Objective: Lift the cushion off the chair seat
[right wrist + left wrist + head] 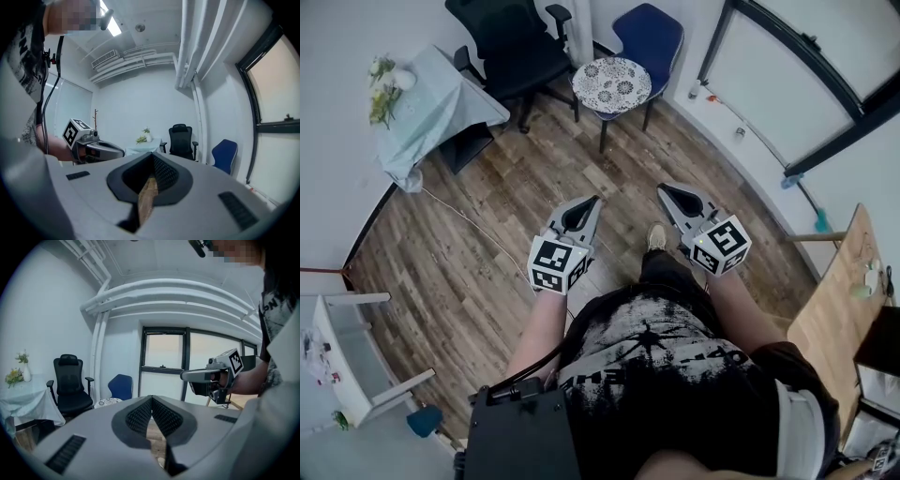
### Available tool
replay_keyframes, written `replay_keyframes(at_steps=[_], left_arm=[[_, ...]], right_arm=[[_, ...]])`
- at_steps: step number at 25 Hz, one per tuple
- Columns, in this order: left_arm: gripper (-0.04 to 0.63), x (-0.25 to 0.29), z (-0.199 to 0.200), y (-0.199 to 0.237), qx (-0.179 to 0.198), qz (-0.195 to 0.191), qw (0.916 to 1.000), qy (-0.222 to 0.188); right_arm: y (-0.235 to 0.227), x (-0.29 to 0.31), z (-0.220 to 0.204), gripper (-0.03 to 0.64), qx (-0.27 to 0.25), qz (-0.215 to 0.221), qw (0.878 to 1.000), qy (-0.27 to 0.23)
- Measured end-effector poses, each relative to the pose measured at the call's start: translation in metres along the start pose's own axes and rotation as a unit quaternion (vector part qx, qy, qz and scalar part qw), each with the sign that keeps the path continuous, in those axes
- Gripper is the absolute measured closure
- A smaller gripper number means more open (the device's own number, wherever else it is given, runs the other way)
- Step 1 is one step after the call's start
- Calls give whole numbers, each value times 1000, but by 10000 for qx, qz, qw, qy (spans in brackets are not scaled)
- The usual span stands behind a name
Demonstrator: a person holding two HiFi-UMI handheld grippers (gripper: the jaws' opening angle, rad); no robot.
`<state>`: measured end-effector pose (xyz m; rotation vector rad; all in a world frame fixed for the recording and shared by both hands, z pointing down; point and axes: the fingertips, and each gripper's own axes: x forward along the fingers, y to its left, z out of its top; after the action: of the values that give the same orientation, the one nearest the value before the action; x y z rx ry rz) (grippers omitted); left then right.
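A round, white patterned cushion [611,84] lies on the seat of a blue chair [652,33] at the far side of the room. In the left gripper view the cushion [108,402] shows small, in front of the blue chair's back [121,386]. My left gripper [593,201] and right gripper [663,190] hang side by side over the wooden floor, well short of the chair. Both point toward it. The tips of each pair meet with nothing between them, in the left gripper view [151,398] and the right gripper view [152,155].
A black office chair [511,47] stands left of the blue chair. Beside it is a table under a pale cloth [431,108] with flowers [382,89]. A cable [464,220] runs over the floor. A wooden table [834,309] is at the right, a white shelf [342,356] at the left.
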<state>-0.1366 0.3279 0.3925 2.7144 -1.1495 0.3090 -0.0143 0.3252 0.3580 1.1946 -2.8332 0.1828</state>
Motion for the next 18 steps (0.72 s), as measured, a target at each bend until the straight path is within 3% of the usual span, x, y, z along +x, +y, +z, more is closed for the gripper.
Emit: replay_keyframes(at_steps=[18], left_arm=[[583, 118, 34, 60, -420, 313, 9985, 130]], right_arm=[[-127, 81, 3, 600, 171, 476, 9982, 313]])
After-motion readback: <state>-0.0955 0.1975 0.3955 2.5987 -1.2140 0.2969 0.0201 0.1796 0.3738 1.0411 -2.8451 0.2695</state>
